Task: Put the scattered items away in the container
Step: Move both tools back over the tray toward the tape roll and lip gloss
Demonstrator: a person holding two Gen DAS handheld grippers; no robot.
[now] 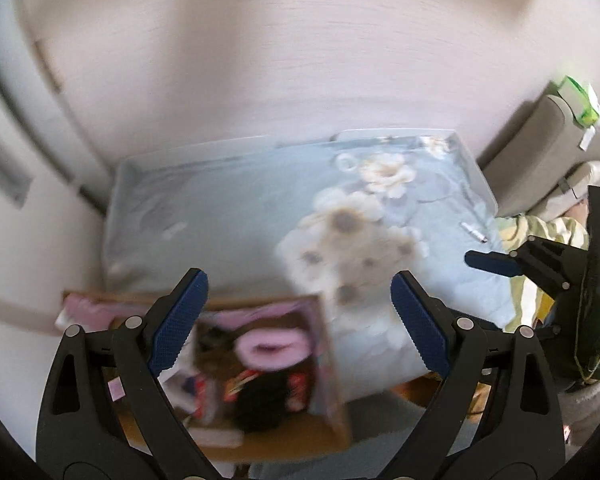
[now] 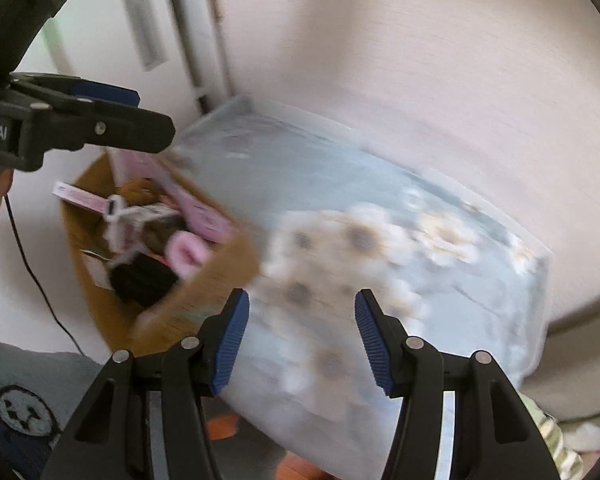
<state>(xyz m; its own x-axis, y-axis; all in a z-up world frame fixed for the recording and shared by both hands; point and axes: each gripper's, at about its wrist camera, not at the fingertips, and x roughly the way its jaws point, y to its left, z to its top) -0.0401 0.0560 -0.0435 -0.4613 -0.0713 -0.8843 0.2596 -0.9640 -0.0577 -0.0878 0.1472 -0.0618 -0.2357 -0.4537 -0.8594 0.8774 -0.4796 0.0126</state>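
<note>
A brown cardboard box (image 1: pixel 324 436) sits low in the left wrist view and holds a pink ring-shaped item (image 1: pixel 274 350), a black bundle (image 1: pixel 260 404) and colourful packets. My left gripper (image 1: pixel 300 320) is open and empty above the box. The box also shows in the right wrist view (image 2: pixel 224 268) with pink items (image 2: pixel 186 256) inside. My right gripper (image 2: pixel 300 340) is open and empty over a blue floral bagged quilt (image 2: pixel 380 240). A small white item (image 1: pixel 474 233) lies on the quilt (image 1: pixel 228 208). Both views are blurred.
A pale wall (image 1: pixel 280 60) rises behind the quilt. A grey chair (image 1: pixel 540 152) with a green-and-white packet (image 1: pixel 580 104) stands at the right. A grey patterned rug (image 2: pixel 24 396) lies at the lower left. A black cable (image 2: pixel 36 276) trails on the floor.
</note>
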